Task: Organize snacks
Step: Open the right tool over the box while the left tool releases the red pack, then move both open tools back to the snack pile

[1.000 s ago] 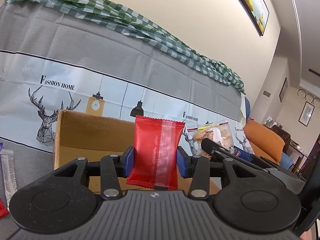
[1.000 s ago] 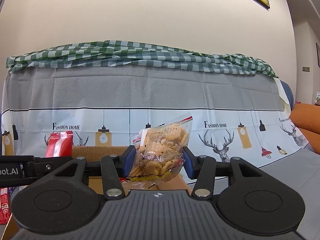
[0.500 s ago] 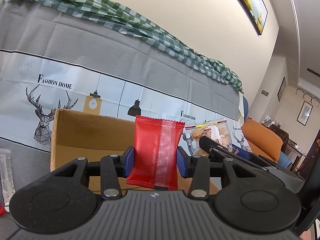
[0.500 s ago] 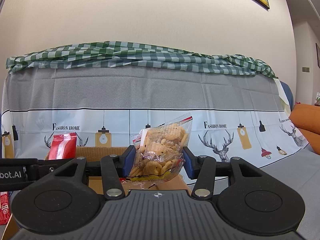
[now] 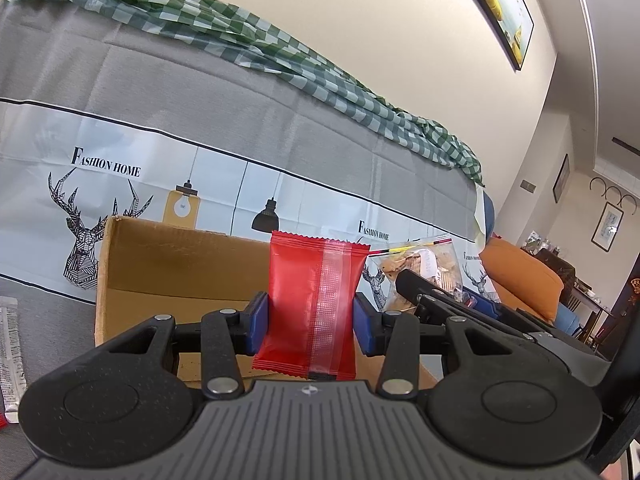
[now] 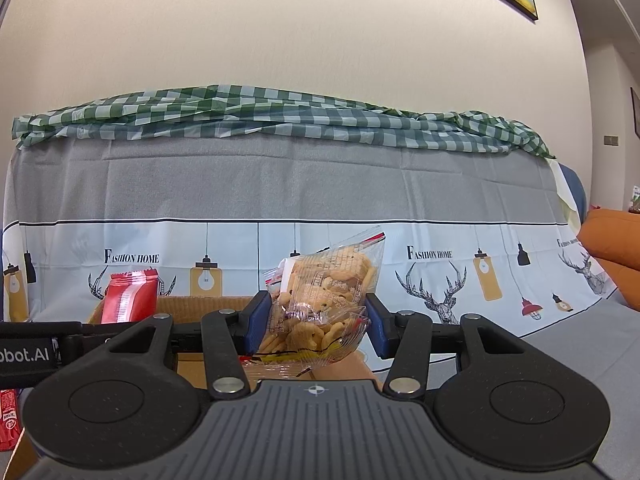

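Left gripper (image 5: 310,320): clamped on a red packet (image 5: 312,304), held upright between the blue pads (image 5: 256,322). The packet sits above the near edge of the open cardboard box (image 5: 160,268).

Right gripper (image 6: 316,326): clamped on a clear bag of crackers (image 6: 324,300), also held upright over the box. The two tools are side by side, each visible in the other's view.

Beyond the box stands a sofa under a grey printed cover (image 5: 200,120), with a green checked cloth (image 6: 280,116) along its top. A framed picture (image 5: 496,4) hangs on the wall behind.

Risks, judged from this position:
- The cracker bag is gripped across loose film. Excess squeeze is likely to crush the contents; a slack hold could let the bag slip through.
- The tools are close together. A simultaneous descent into the box may cause a collision or knock one snack out of its grip.
- Release above the box rim could drop a packet outside.

Not visible:
- The box floor and any contents are hidden behind both tool bodies.
- Other wrapped items at the left frame edge (image 5: 10,344) are cut off and cannot be identified.
- The surface beneath the box is mostly hidden.
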A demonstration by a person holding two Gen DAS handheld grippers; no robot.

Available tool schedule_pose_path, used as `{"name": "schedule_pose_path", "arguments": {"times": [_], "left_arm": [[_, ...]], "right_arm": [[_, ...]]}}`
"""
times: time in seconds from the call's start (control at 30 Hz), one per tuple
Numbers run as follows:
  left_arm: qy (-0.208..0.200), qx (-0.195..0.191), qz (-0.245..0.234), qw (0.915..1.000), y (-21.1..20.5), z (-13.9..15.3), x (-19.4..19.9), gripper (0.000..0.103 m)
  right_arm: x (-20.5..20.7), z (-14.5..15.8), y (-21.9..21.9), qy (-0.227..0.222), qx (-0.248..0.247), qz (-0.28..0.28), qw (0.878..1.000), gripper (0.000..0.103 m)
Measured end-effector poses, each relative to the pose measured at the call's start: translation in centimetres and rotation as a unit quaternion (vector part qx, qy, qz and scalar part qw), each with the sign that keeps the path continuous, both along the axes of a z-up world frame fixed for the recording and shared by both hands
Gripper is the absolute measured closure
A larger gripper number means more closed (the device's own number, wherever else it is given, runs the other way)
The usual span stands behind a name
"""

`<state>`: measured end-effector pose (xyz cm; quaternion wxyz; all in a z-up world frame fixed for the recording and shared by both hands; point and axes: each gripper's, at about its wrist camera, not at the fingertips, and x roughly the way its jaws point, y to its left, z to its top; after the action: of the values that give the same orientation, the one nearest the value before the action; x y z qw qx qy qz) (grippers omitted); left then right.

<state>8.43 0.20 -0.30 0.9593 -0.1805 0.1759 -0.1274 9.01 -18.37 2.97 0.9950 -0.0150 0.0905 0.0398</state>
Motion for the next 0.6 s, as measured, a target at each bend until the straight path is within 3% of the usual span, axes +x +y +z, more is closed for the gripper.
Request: {"name": "schedule_pose_path", "arguments": {"times": [0.2,0.3,0.43,0.6], "left_arm": [[0.003,0.002,-0.002,1.0,0.0,-0.1,0.1,0.054],[0.009,0.004,0.002,1.0,0.0,-0.3,0.2,0.04],[0.013,-0.002,0.013,0.9998,0.6,-0.4,0.3,0.038],[0.008,0.002,0.019,0.9998,1.2,-0.1,0.1,0.038]], "right_arm": [[0.0,0.1,0.0,0.0,-0.001,0.001,1.0,0.051],[0.3,0.2,0.3,0.008,-0.008,0.0,1.0,0.05],[0.6,0.1,0.6,0.014,-0.005,-0.005,1.0,0.035],[0.6,0.2,1.1,0.016,-0.005,-0.007,1.0,0.034]]}}
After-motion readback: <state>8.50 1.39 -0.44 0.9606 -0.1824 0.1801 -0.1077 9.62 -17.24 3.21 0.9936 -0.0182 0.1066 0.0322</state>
